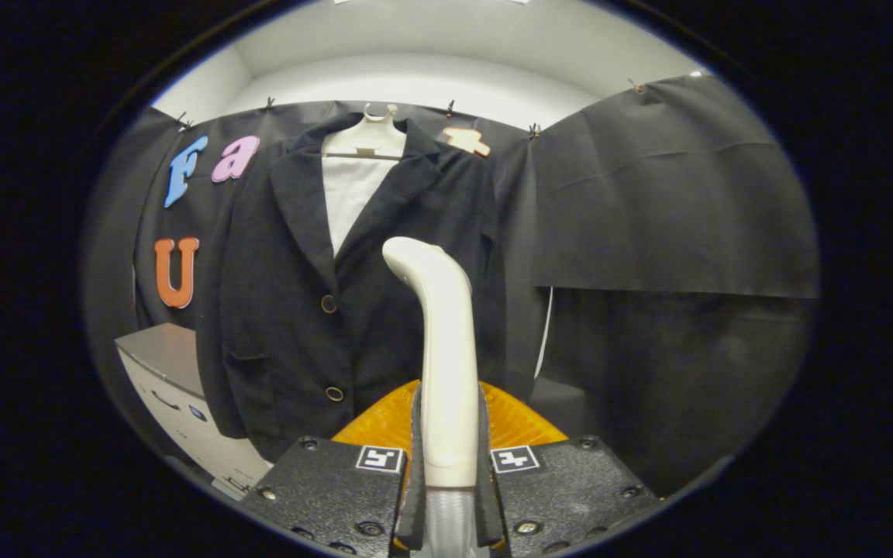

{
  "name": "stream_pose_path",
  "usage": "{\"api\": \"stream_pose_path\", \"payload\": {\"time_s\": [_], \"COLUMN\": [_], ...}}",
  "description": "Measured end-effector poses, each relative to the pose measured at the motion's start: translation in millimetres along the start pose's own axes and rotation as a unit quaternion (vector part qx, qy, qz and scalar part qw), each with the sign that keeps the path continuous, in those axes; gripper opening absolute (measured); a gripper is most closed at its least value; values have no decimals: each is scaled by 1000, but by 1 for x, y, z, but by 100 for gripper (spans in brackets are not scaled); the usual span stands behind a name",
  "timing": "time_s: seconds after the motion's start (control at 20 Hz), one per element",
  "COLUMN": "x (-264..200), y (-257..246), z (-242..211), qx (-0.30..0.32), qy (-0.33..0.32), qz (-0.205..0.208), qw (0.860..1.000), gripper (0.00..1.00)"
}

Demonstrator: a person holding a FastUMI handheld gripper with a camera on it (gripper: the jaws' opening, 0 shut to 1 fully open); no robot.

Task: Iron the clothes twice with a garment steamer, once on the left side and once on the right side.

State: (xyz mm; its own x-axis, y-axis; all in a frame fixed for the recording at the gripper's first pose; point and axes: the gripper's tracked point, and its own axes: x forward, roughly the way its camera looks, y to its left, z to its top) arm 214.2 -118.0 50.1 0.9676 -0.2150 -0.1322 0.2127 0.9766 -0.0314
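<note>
The claw (447,496) is clamped on the lower part of the garment steamer (440,341), one finger pressed to each side of its pale handle, so the tool stands upright between them and rises ahead with its curved head tipped toward the left. Held this low on the handle, the head is left free to reach the cloth, which suits a stroke down a garment front. Just behind the handle's base an orange ribbed dome (508,422) shows on both sides of it; what it belongs to cannot be told from here. Beyond the steamer hangs the dark jacket (291,310), the clothes to be ironed, on a white hanger (370,136) hooked at the top of the black cloth wall (671,201), so it falls flat and open to the tool. A white shirt front (349,194) shows between the lapels, and two buttons (329,304) run down the middle. The steamer head stands in front of the jacket's right-hand panel as seen from here, though whether it touches the fabric cannot be judged. Off to the left, lower down, sits a pale cabinet (183,395) with a grey top. It seems that a pass could begin from here.
</note>
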Motion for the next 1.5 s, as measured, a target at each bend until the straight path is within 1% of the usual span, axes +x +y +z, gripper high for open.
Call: {"api": "stream_pose_path", "payload": {"time_s": [0.3,0.8,1.5], "x": [-10,-33,-49], "y": [-1,5,18], "z": [-20,-62,-115], "qx": [0,-11,-29], "qy": [22,62,111], "qz": [-15,-25,-25], "qw": [1000,998,993], "gripper": [28,28,28]}}
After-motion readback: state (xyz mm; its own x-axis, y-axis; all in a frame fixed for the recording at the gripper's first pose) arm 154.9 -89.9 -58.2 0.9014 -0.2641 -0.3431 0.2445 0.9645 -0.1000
